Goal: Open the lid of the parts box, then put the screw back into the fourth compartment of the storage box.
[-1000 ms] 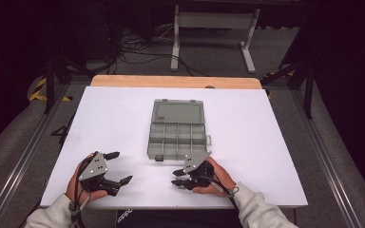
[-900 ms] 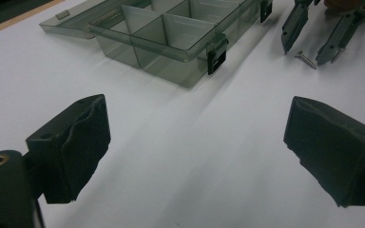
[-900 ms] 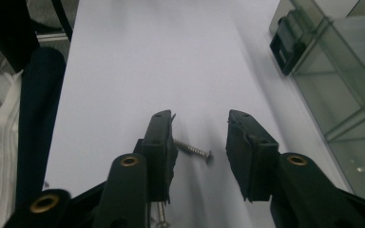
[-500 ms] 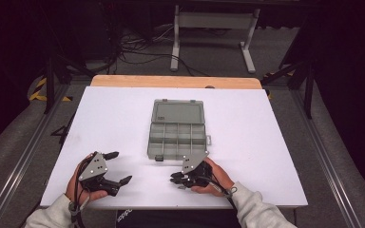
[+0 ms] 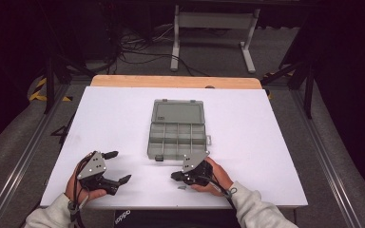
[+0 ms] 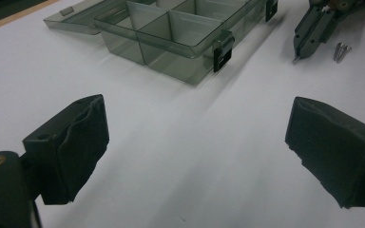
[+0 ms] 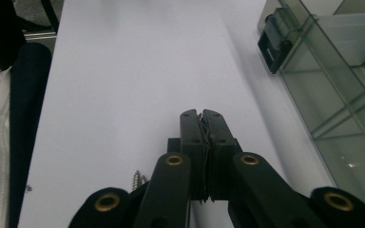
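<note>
A dark room surrounds your white table point(image 5: 123, 118), with cables and a pale stand on the floor in the upper part of the high view.

Low and right of centre in that view lie the screws point(image 5: 182, 187), small and silver, on the table just below your right gripper point(image 5: 176, 176). In the right gripper view a screw tip peeks out at the lower left, beside the black arm. In the left gripper view the screws point(image 6: 341, 51) sit at the upper right, just right of the right gripper's tip point(image 6: 296, 56).

Your right jaws have just been closing and now stand together, pads pressed flat with a thin seam between them. Whether a screw is pinched there, the pictures do not tell; the tip rests low on the table.

Just above the right gripper in the high view is the box point(image 5: 177, 135), a clear grey one with its lid laid open toward the top of the frame and its compartments nearer you. Its latches face the bottom of the frame; one black latch point(image 7: 273, 42) shows at the upper right of the right gripper view.

Your left gripper point(image 5: 119, 167) sits at the lower left of the high view, well apart from the box. Its jaws stand wide apart with nothing between them but bare table.
</note>
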Motion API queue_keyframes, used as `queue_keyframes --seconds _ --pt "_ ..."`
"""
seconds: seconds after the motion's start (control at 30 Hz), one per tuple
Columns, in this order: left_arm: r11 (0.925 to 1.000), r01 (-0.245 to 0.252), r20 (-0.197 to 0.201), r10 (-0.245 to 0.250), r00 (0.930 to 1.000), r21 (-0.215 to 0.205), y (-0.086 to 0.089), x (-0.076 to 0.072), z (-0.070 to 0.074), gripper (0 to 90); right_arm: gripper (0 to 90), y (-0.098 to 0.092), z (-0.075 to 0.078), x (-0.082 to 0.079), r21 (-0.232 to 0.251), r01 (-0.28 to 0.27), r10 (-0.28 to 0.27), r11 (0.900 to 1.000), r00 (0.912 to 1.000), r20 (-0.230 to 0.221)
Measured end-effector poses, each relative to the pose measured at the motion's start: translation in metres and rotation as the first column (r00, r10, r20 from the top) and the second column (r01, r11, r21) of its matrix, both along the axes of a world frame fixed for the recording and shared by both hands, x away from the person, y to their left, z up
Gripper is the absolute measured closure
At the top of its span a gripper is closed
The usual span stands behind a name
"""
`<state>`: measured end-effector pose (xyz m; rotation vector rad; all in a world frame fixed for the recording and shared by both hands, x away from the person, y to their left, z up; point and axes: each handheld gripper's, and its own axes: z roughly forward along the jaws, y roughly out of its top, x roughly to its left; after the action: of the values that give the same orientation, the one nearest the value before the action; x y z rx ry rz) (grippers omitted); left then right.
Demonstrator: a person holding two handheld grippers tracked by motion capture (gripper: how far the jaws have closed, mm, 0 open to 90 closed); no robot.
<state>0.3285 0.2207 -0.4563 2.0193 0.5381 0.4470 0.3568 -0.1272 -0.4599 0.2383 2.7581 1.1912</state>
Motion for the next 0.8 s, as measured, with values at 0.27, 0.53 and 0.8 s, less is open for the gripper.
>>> queue_keyframes --seconds 0.27,0.53,0.8 --pt "1.0 0.001 0.006 -0.001 1.0 0.006 0.0 -0.002 0.001 7.6 88.5 -0.001 0.003 -0.001 0.009 0.001 -0.001 1.0 0.9999 0.012" --pt "0.9999 -0.01 0.007 0.01 0.9999 0.009 0.001 -0.001 0.0 7.7 88.6 -0.004 0.012 -0.004 0.029 0.01 -0.011 1.0 0.9992 0.039" --pt "0.9999 -0.009 0.003 0.009 1.0 0.006 -0.001 0.001 0.0 7.7 88.6 -0.014 0.023 -0.007 0.066 0.032 -0.037 0.997 0.9969 0.07"
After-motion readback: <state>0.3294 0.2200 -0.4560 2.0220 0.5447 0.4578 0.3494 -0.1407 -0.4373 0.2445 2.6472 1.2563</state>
